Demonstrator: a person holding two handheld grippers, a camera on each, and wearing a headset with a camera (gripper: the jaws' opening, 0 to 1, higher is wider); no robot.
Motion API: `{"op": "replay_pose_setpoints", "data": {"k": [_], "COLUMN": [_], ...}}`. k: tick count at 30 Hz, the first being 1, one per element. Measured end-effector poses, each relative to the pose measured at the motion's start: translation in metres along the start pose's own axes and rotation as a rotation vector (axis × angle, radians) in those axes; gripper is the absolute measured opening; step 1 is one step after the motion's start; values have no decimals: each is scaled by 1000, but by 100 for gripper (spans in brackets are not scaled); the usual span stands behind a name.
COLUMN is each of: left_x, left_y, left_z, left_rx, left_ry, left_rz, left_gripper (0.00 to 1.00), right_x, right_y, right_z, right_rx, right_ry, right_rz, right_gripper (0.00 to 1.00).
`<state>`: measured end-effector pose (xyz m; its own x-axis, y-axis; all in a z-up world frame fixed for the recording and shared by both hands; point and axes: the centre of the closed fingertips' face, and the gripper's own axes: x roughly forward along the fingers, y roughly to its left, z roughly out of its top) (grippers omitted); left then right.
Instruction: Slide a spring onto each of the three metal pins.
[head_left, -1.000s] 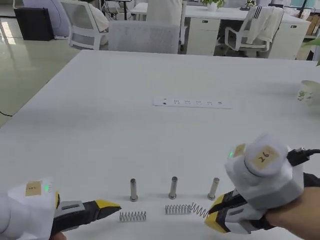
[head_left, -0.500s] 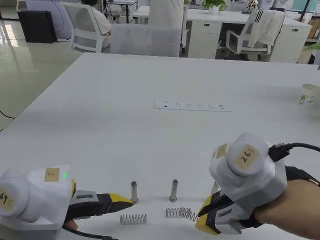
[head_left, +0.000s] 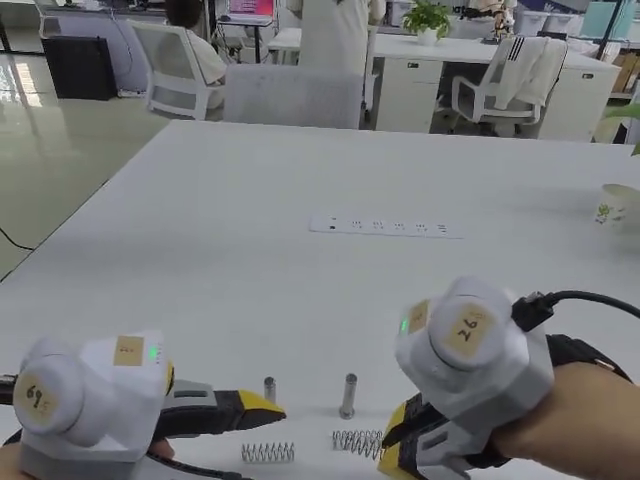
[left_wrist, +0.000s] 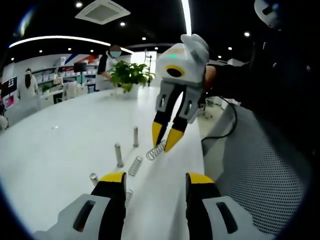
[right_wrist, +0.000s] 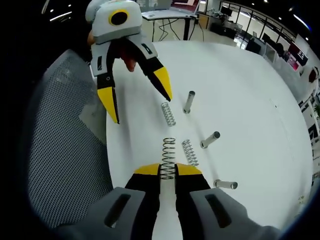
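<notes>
Two upright metal pins (head_left: 269, 388) (head_left: 348, 395) stand near the table's front edge; the right gripper's body hides the spot to their right. All three pins (right_wrist: 189, 101) (right_wrist: 210, 139) (right_wrist: 225, 184) appear in the right gripper view. My right gripper (right_wrist: 168, 171) is shut on the end of one spring (right_wrist: 168, 152), held low over the table. Two loose springs (head_left: 268, 453) (head_left: 355, 441) lie in front of the pins. My left gripper (left_wrist: 156, 181) stands open and holds nothing, its tips (head_left: 268, 409) just in front of the left pin.
A white power strip (head_left: 385, 227) lies mid-table. At the far right edge sits a paper cup (head_left: 612, 208). Office chairs (head_left: 185, 70), desks and a person stand beyond the table's far end. A black cable (head_left: 580, 297) runs from the right gripper.
The left gripper has moved right, toward the left pin. The right gripper has shifted left with the spring and now covers the right pin. The head camera has tilted, too.
</notes>
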<state>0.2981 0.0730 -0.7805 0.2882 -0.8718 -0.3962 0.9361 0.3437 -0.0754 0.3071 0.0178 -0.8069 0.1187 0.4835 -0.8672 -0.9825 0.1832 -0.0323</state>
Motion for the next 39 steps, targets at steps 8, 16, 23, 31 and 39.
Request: {"op": "replay_pose_setpoints", "data": {"k": [8,16,23,31,39], "left_x": [2,7,12,17,18], "left_y": [0,-2,-5,-4,-6], "left_z": [9,10,8,4,1], "left_rx": [23,38,62,84,113], "left_ry": [-12,-18,-15,-8,-3], "left_rz": [-4,-13,-33,-46,-59], "left_gripper": [36,32,28,20,9], "right_x": [-2,1,7,8,9], "right_y": [3,7,16,16,23], "right_z": [12,18,23,30,34], "right_rx": [-52,-81,-125,-165,-209], "right_ry": [-2,-12,-20,-31,-29], "right_rz": [13,32,72,94,122], "right_gripper": [8,8,8,8,8]}}
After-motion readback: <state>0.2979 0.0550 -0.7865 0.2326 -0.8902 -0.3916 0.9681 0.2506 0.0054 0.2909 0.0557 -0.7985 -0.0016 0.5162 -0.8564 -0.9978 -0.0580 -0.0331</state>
